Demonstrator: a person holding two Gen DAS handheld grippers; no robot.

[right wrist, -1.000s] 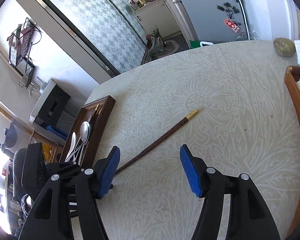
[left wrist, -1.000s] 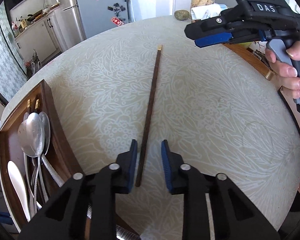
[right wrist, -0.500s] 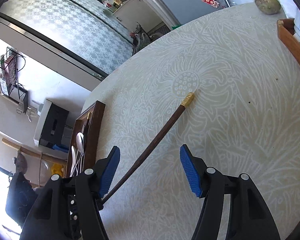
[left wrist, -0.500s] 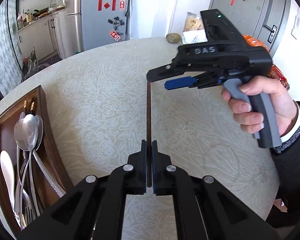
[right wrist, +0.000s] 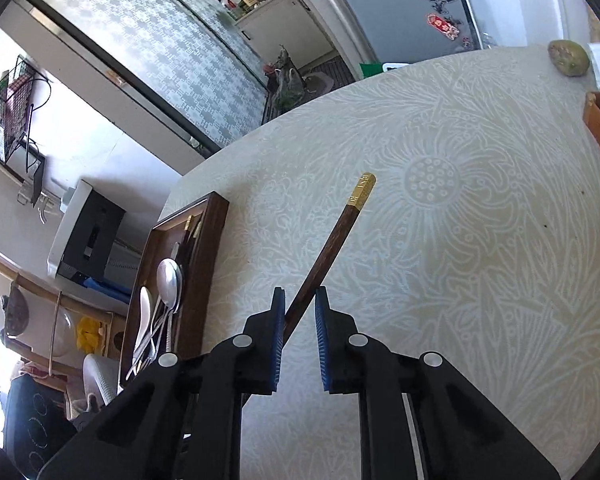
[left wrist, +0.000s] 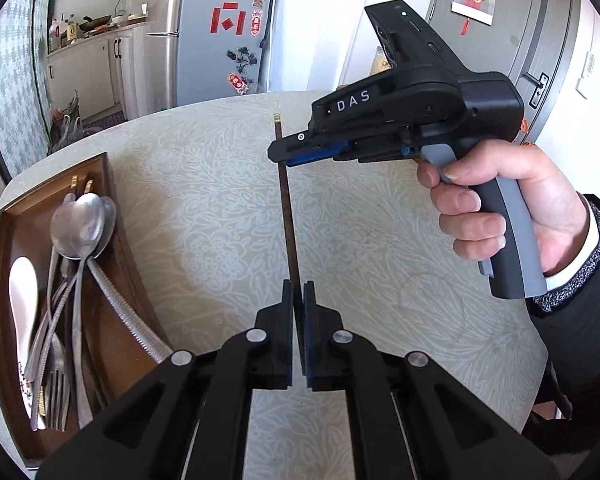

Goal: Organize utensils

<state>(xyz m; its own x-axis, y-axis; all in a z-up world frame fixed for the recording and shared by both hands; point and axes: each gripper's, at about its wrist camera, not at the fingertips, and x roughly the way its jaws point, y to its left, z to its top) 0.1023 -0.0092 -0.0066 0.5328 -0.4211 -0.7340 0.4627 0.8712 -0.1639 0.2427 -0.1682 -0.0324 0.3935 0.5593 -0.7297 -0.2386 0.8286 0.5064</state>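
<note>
Utensil-filled wooden tray (left wrist: pixel 112 208) beside chopstick (left wrist: pixel 288 216)

One long dark wooden chopstick with a gold metal cap (left wrist: pixel 286 208) shows above the table, and two more gold-capped chopstick ends (left wrist: pixel 81 183) lie in the tray. One dark brown wooden rectangular tray (left wrist: pixel 112 184) sits on one round table with a pale floral-patterned cloth (left wrist: pixel 204 216). In the tray there are three shiny metal spoons (left wrist: pixel 85 224) with overlapping bowls, one white ceramic soup spoon (left wrist: pixel 23 288), and at least one metal fork (left wrist: pixel 57 404); the tangled handles prevent a surer count. One greenish-brown rounded stone-like object (right wrist: pixel 569 58) rests at the table's far edge. Two black handheld grippers with blue pads appear: the left gripper (left wrist: pixel 298 292) and the right gripper (left wrist: pixel 290 158).
</note>
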